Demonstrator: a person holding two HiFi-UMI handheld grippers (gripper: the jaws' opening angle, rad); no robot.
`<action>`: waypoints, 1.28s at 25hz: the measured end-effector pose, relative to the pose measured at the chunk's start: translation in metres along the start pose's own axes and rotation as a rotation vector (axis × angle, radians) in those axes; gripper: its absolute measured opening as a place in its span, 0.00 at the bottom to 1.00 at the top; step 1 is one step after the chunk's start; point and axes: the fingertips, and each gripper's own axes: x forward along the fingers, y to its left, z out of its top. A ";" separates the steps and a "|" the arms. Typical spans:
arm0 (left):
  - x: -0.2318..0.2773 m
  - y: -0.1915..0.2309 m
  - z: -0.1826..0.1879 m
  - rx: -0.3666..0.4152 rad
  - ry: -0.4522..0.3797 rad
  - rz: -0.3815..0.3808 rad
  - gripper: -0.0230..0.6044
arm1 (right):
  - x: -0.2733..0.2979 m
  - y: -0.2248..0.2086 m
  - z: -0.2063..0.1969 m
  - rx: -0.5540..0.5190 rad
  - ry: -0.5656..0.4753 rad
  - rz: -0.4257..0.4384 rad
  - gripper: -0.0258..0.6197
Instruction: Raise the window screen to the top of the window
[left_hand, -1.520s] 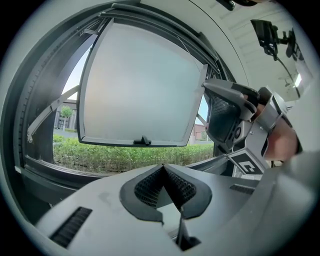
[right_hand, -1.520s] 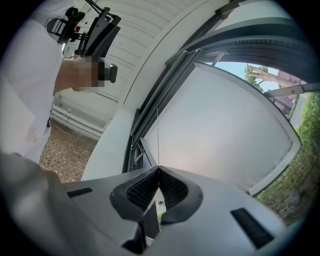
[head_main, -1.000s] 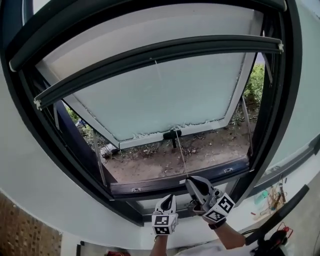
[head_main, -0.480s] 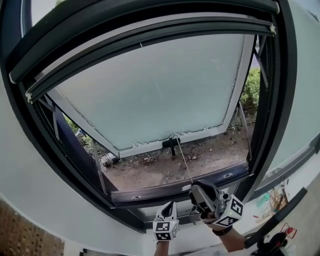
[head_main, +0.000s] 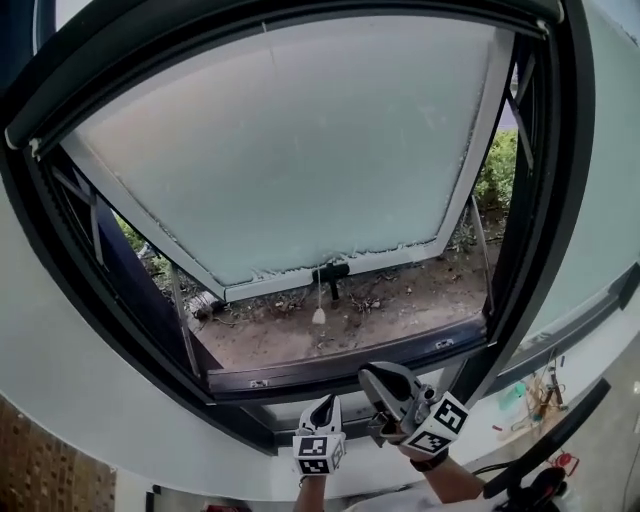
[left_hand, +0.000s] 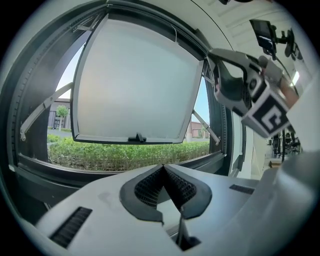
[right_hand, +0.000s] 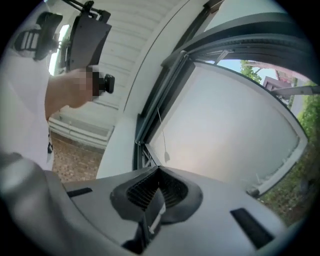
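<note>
**Screen at the top, cord hanging loose**

Head view: the screen (head_main: 150, 78) shows only as a dark bar along the window's upper edge. The opening below it is bare, and the frosted pane (head_main: 300, 150) stands pushed outward. From this, the raise looks complete. The pull cord (head_main: 318, 316) dangles in mid-opening with its small white knob, touching neither gripper. The left gripper (head_main: 328, 400) and right gripper (head_main: 368, 373) sit low by the sill (head_main: 350, 355), near each other and well apart from the knob, probably because no further pull is needed.

Left gripper view: its 2 fingers are pressed together with nothing between them. It points roughly level at the window and looks idle.

Right gripper view: these 2 fingers also meet, and nothing is gripped. The gripper tilts up toward the frame's top, and the knob hangs ahead of it against the pane. That stance suits a hand with no pulling to do.
</note>
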 end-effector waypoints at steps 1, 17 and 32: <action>0.000 -0.002 0.001 -0.009 -0.006 -0.001 0.04 | -0.006 -0.011 -0.018 -0.014 0.062 -0.038 0.04; -0.020 -0.016 0.063 0.027 -0.194 0.005 0.04 | -0.070 -0.077 -0.101 -0.403 0.479 -0.350 0.04; -0.026 -0.018 0.069 -0.002 -0.197 -0.008 0.04 | -0.073 -0.078 -0.129 -0.291 0.497 -0.377 0.04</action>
